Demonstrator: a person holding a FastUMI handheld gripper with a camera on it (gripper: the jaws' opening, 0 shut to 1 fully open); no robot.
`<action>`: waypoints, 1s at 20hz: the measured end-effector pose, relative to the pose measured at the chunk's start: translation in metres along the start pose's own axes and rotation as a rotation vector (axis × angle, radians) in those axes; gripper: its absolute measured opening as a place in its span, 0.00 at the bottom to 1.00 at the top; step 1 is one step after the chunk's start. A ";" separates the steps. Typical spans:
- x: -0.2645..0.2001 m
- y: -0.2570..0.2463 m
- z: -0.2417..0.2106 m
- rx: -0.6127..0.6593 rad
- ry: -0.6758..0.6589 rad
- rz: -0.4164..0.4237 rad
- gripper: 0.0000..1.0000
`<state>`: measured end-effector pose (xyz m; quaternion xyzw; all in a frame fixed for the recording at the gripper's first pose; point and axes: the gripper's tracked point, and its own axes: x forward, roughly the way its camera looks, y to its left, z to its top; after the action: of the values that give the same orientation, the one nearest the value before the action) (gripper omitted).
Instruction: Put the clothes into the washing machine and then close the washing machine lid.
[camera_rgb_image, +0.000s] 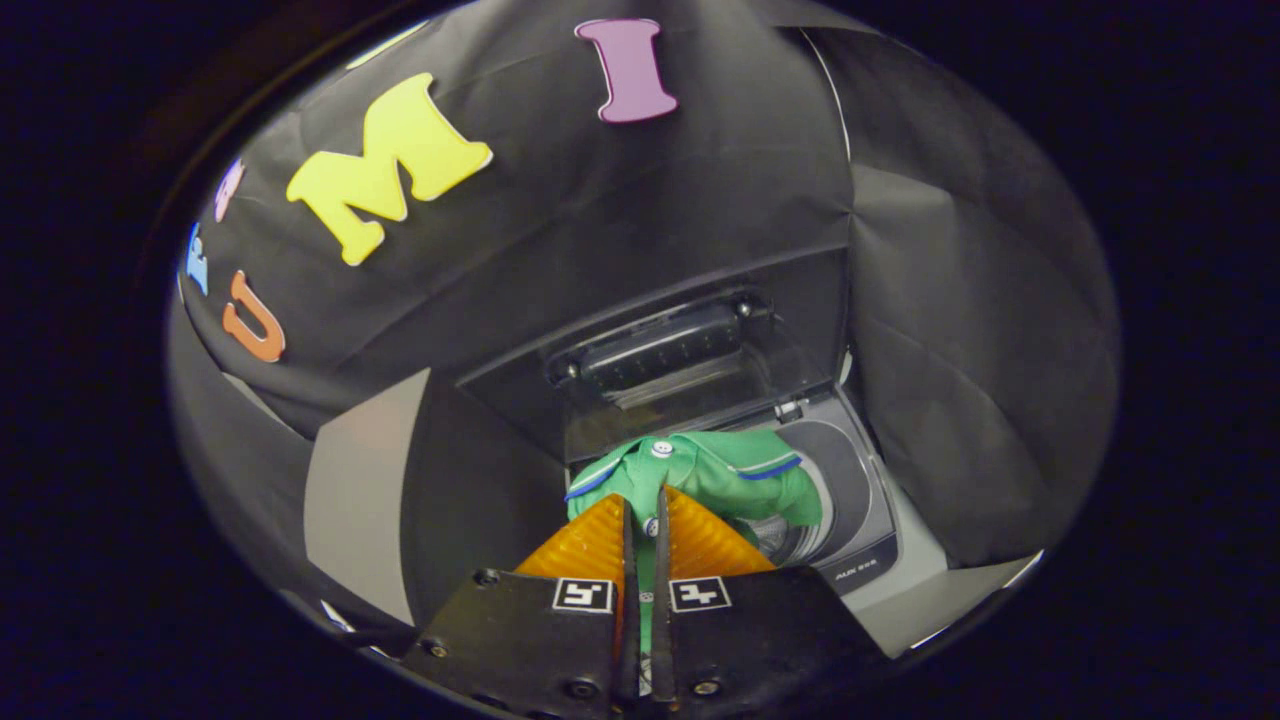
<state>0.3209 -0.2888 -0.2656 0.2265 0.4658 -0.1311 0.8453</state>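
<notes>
Gripper view: claw (642, 520) nearly closed, both fingers pinching green shirt (700, 475), cloth visible in the narrow gap. Shirt bunched, long axis running left to right across the fingertips, collar with blue trim and white button facing up, hanging over the open washer (850, 500) drum. Behind, lid (660, 350) raised upright, dark with a clear panel.

Camera rode on gripper (645, 510), looked forward and down along fingers, close above open washing machine (850, 500).
</notes>
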 end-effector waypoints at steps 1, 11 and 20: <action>0.009 -0.004 -0.004 -0.005 0.010 -0.008 0.08; 0.102 -0.036 -0.043 -0.083 0.127 -0.116 0.08; 0.117 -0.051 -0.023 -0.172 0.105 -0.154 0.42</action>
<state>0.3449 -0.3225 -0.3888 0.1235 0.5348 -0.1430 0.8236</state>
